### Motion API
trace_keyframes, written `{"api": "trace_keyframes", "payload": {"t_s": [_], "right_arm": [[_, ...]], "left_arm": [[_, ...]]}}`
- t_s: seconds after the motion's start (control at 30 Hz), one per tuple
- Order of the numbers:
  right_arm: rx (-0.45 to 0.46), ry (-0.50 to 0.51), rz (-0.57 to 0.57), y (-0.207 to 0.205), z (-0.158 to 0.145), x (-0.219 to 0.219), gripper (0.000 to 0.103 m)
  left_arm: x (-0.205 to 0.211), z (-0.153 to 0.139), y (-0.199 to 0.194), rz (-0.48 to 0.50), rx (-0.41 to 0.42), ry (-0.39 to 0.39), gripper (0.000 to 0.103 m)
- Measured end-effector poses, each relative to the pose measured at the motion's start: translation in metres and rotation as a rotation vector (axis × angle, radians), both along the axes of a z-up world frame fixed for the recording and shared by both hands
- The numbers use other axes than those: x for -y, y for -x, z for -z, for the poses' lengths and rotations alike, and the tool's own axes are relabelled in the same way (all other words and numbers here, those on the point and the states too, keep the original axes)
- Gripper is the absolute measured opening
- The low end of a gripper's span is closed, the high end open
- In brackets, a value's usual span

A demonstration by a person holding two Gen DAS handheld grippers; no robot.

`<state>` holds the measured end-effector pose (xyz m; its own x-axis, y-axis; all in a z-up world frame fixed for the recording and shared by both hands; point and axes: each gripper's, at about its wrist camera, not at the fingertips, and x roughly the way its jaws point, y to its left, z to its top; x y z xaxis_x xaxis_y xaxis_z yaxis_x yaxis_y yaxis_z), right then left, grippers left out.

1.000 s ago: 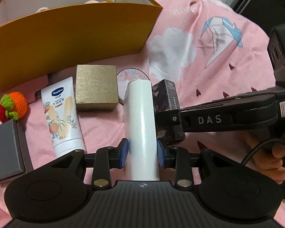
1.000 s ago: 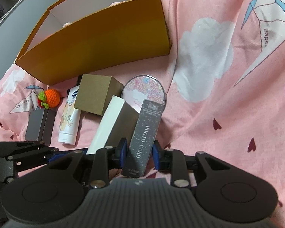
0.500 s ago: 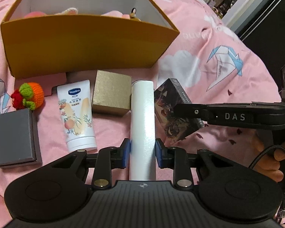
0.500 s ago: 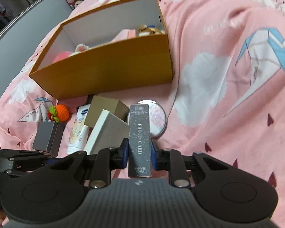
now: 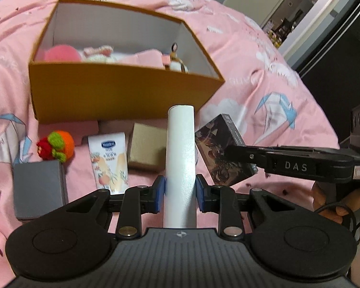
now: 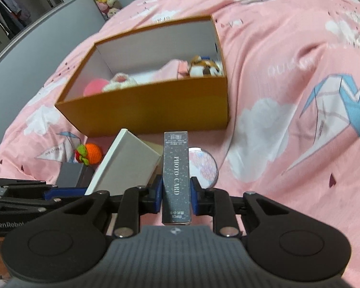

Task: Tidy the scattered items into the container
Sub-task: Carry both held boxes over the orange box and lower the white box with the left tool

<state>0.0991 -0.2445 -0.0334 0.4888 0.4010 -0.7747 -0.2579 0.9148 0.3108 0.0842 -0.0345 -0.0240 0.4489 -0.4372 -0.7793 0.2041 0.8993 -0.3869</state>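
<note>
My left gripper (image 5: 180, 189) is shut on a long white box (image 5: 181, 153), held edge-on above the bed. That white box (image 6: 129, 165) also shows at the lower left of the right wrist view. My right gripper (image 6: 176, 192) is shut on a dark box lettered PHOTO CARD (image 6: 176, 168), lifted off the bedding. From the left wrist view this photo card box (image 5: 218, 151) hangs just right of the white box, in the right gripper (image 5: 237, 153). The open orange container (image 5: 108, 96) (image 6: 156, 105) lies beyond both, with soft toys inside.
On the pink bedspread (image 5: 264, 76) in front of the container lie a crochet orange (image 5: 57, 145), a hand cream tube (image 5: 110, 160), a gold box (image 5: 146, 148) and a grey box (image 5: 38, 187). A round mirror compact (image 6: 204, 165) lies beside the photo card box. A hand (image 5: 336, 204) grips the right handle.
Both grippers have risen with their boxes off the bed. The photo card box has straightened between the right jaws. The container's inside has come into view.
</note>
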Motion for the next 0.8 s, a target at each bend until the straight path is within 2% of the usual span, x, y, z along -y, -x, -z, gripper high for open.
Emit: {"api": "trace_keyframes", "payload": {"t_s": [0.4,0.8], "right_arm": [[0.135,-0.037,-0.047,-0.01,-0.046,-0.013,0.025],[0.257,-0.046,-0.098,-0.041,-0.084,-0.029,0.025]], "left_arm": [[-0.017,-0.045,-0.017,-0.05,0.115,0.009,0.031],[-0.024,-0.076,-0.057,-0.074,0.195,0.007,0.031]]}}
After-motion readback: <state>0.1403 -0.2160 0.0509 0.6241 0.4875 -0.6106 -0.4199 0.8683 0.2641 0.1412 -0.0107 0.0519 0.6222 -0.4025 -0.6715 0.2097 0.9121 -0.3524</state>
